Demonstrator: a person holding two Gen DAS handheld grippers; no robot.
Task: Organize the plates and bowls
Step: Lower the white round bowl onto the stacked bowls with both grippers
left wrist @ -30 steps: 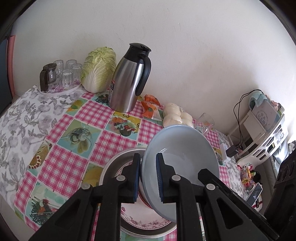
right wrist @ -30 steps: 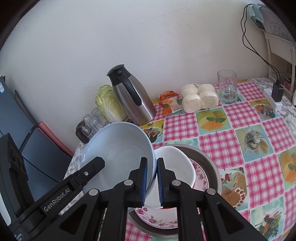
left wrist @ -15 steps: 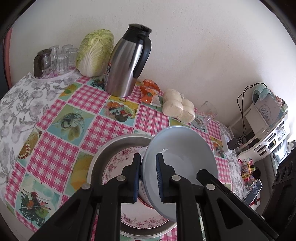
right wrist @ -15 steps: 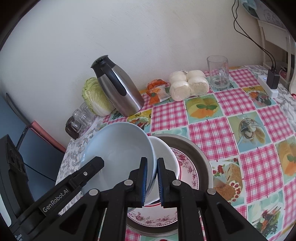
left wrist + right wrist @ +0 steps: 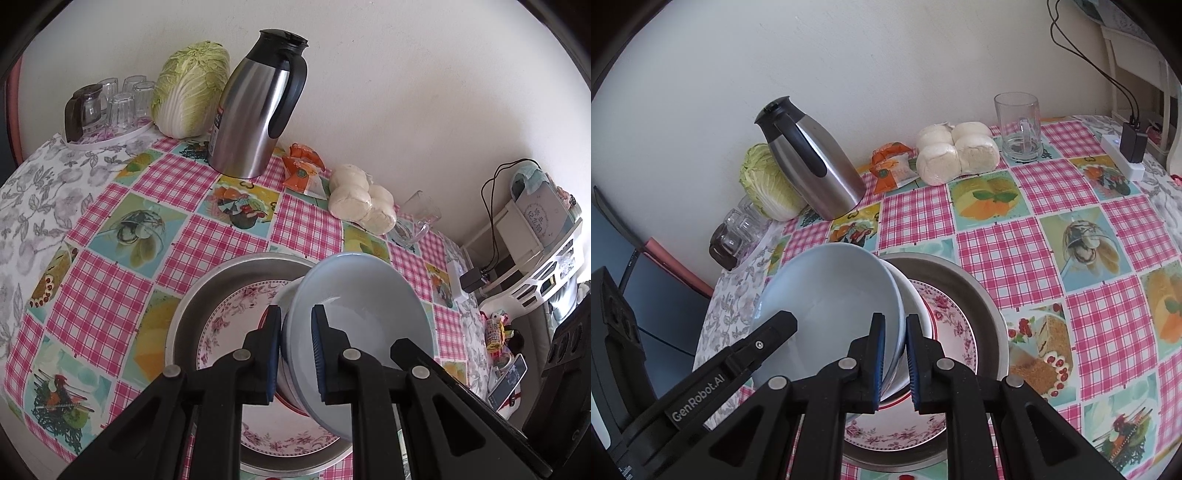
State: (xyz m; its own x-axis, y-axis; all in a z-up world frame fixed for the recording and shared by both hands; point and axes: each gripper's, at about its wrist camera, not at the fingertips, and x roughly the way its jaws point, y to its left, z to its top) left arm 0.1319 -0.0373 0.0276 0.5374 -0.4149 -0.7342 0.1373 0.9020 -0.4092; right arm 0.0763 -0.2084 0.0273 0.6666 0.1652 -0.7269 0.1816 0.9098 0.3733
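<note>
A pale blue bowl is gripped on opposite rims by both grippers. My left gripper is shut on its rim; my right gripper is shut on the far rim, and the bowl shows there too. The bowl rests tilted in a white bowl with a red edge. Below them a floral plate lies in a metal basin, also in the right wrist view.
A steel thermos jug, a cabbage, a tray of glasses, snack packets, wrapped buns and a glass mug stand along the wall. A power strip lies at the table's right edge.
Both grippers carried the blue bowl down and it now nests lower in the white bowl over the basin. The grips have not changed.
</note>
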